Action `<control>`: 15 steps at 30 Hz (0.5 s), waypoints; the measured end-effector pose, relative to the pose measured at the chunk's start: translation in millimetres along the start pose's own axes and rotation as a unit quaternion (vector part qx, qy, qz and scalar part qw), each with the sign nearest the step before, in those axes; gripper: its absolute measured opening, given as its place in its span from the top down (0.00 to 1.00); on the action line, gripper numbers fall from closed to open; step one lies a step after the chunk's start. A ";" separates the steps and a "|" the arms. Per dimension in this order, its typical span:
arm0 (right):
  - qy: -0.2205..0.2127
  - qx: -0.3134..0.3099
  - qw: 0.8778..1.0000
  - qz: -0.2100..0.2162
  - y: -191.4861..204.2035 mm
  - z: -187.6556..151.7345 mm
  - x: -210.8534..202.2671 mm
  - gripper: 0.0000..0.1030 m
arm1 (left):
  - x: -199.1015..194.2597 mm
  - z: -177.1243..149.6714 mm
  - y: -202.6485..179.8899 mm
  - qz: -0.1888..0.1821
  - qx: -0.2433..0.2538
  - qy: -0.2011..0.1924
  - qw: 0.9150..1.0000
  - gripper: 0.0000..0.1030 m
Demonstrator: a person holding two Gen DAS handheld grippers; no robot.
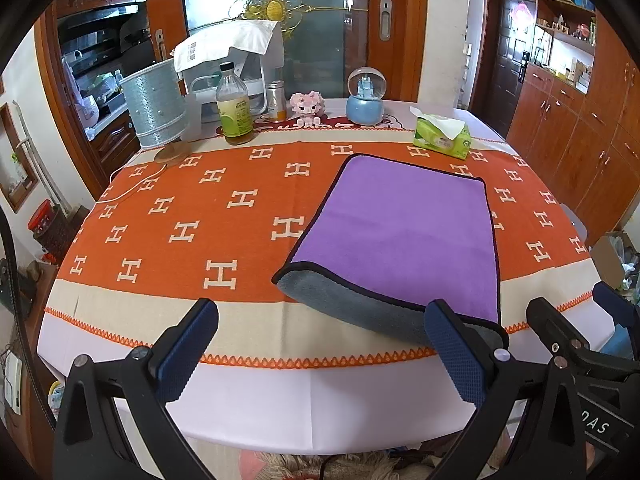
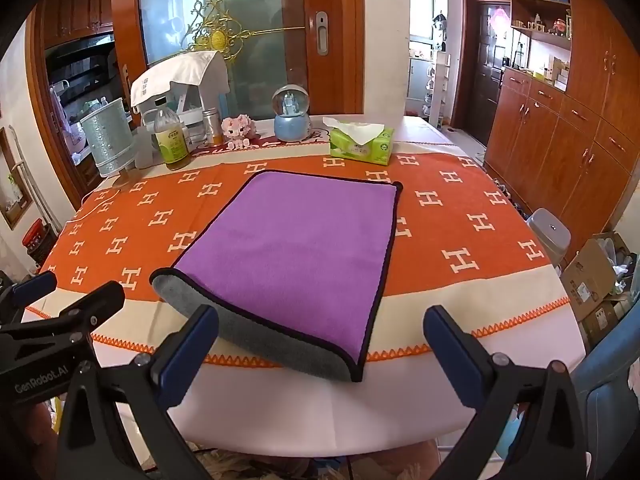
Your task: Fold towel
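Observation:
A purple towel (image 1: 404, 228) with black trim and a grey underside lies folded once on the orange patterned tablecloth (image 1: 192, 208). Its grey fold faces the near table edge. It also shows in the right wrist view (image 2: 296, 248). My left gripper (image 1: 324, 340) is open and empty, above the near edge, left of the towel's near left corner. My right gripper (image 2: 320, 344) is open and empty, just in front of the towel's near fold. The right gripper also shows at the right of the left wrist view (image 1: 576, 336), and the left gripper at the left of the right wrist view (image 2: 68, 300).
Along the far edge stand a silver bucket (image 1: 154, 106), a bottle (image 1: 234, 106), a small can (image 1: 277, 101), a pink toy (image 1: 307, 107), a snow globe (image 1: 366, 96) and a green tissue pack (image 1: 442, 136). Wooden cabinets (image 2: 560, 148) and boxes (image 2: 596, 280) are to the right.

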State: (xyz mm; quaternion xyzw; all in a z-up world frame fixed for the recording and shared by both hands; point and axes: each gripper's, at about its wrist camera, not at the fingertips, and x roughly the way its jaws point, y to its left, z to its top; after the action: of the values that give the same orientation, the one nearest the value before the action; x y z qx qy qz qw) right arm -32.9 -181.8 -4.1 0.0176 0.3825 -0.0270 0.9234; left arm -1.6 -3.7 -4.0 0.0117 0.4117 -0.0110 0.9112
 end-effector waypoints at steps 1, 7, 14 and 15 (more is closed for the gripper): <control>0.000 0.000 1.000 0.000 0.0 -0.2 0.0 0.00 | -0.1 -0.4 -0.7 0.000 0.001 0.000 1.000 0.01; 0.000 0.003 1.000 -0.003 -1.6 -0.1 1.3 0.00 | -0.5 0.1 -3.2 0.000 0.004 0.001 1.000 0.00; -0.002 0.008 1.000 -0.011 -3.0 1.1 -0.5 0.00 | -1.3 0.4 -5.2 0.000 0.007 0.001 1.000 0.00; -0.002 0.008 1.000 -0.010 -3.1 1.4 -0.4 0.00 | -1.3 0.4 -5.3 -0.001 0.006 0.001 1.000 0.00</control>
State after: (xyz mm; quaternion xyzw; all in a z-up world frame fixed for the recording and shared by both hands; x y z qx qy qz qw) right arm -32.4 -185.0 -2.9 0.0209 0.3805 -0.0396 0.9237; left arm -2.3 -9.0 -2.8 0.0173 0.4126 -0.0143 0.9107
